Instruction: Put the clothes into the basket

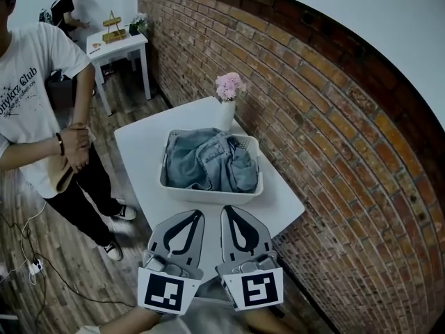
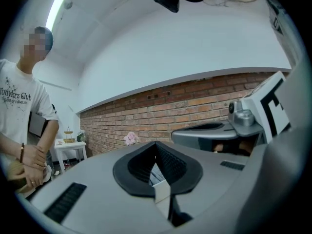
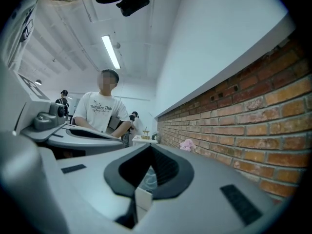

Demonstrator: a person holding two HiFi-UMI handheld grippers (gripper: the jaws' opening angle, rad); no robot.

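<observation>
A white basket (image 1: 208, 195) stands on the white table (image 1: 139, 152), and blue denim clothes (image 1: 212, 162) lie crumpled inside it. Just in front of the basket, over the table's near edge, my left gripper (image 1: 196, 214) and my right gripper (image 1: 227, 210) are side by side, both pointing at the basket. Each is shut with nothing between its jaws. In the left gripper view the closed left gripper (image 2: 157, 143) fills the lower frame, and the right gripper (image 2: 209, 133) sits beside it. In the right gripper view, the right gripper (image 3: 151, 147) looks along the brick wall.
A white vase of pink flowers (image 1: 229, 88) stands behind the basket. A brick wall (image 1: 334, 131) runs close along the table's right side. A person in a white T-shirt (image 1: 28, 96) stands at the left. A small white side table (image 1: 118, 44) is at the back.
</observation>
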